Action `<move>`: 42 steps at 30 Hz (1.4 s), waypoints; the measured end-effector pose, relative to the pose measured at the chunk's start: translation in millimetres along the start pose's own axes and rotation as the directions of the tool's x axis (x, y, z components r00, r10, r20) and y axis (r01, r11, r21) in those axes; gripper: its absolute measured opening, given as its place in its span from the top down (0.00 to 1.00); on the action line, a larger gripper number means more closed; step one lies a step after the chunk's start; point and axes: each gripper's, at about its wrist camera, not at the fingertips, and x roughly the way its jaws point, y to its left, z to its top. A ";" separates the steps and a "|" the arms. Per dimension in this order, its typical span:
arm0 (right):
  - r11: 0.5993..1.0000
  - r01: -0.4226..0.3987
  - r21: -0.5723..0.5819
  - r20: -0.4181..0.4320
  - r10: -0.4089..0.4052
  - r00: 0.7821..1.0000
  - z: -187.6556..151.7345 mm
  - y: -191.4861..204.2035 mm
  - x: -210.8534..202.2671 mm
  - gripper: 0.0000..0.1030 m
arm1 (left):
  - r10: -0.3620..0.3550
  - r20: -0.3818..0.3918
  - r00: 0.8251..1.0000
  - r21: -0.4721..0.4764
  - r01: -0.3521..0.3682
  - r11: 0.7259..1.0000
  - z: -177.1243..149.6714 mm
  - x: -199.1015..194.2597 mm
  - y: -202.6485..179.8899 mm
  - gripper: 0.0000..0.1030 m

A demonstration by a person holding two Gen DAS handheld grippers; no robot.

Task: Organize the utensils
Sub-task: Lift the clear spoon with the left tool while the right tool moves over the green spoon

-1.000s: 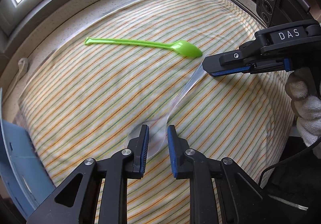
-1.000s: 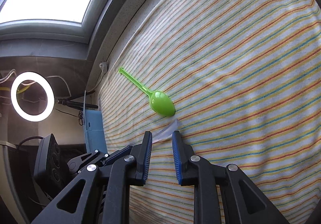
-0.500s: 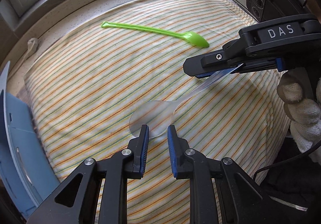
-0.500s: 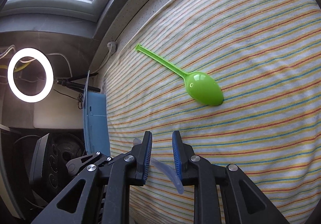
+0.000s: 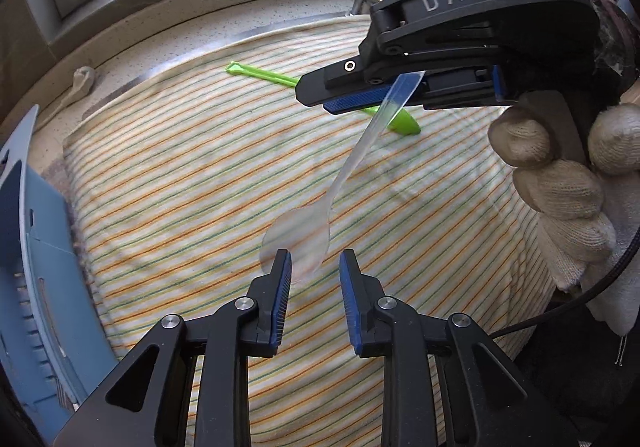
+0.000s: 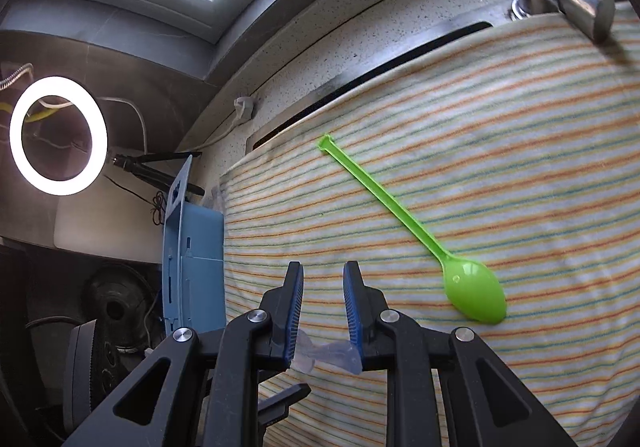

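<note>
Fingers of right gripper pinch clear spoon handle, bowl dangling toward left gripper, parted — prob handoff; green spoon on cloth.

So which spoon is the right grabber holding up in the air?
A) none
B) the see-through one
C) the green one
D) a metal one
B: the right gripper pinches the handle of the clear spoon, lifted above the striped cloth, while the green spoon lies on that cloth, untouched.
</note>
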 end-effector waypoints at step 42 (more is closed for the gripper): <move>0.976 0.102 -0.192 -0.131 -0.128 0.983 37.9 -40.4 -24.2 0.69 | -0.041 0.009 0.999 -0.196 0.042 0.980 -2.8 10.3 18.6 0.66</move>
